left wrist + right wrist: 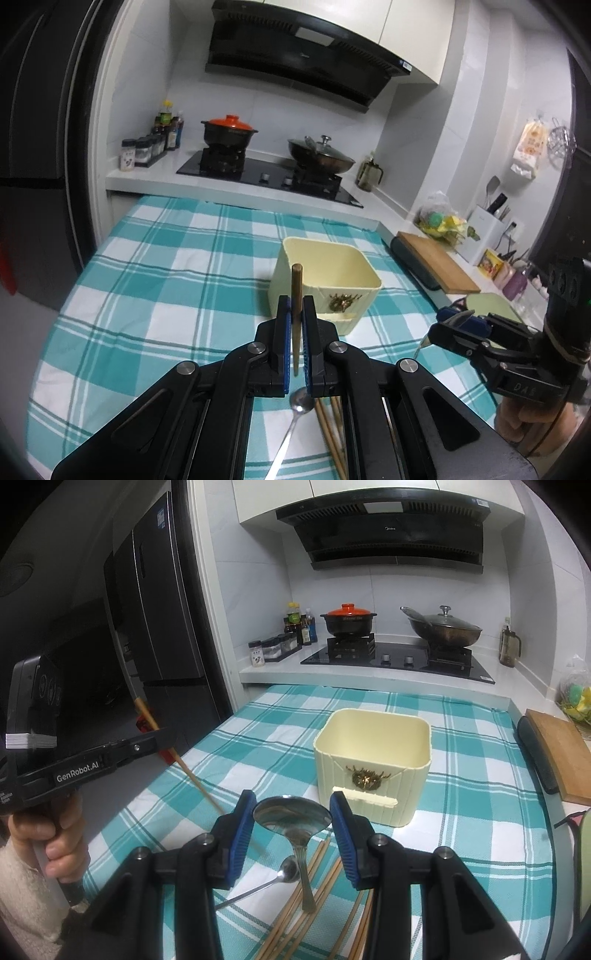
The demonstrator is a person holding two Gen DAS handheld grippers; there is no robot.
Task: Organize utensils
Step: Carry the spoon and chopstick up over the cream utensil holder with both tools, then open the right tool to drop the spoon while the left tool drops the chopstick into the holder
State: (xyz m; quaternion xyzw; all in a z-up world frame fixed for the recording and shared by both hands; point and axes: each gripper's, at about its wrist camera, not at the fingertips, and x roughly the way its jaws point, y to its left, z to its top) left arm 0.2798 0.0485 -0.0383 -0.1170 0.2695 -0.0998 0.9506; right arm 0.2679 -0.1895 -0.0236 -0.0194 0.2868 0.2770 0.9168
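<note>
A teal-and-white checked cloth [461, 738] is covering the tabletop. A cream square plastic container [373, 764] is standing on the cloth. Nearer the camera than the container, a small steel spoon [284, 877] and several loose wooden chopsticks [325, 893] are lying on the cloth.

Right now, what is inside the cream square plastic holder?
Cream square plastic holder: only bare inner walls show in both views, no utensils visible. Its floor is hidden behind the near wall.
</note>
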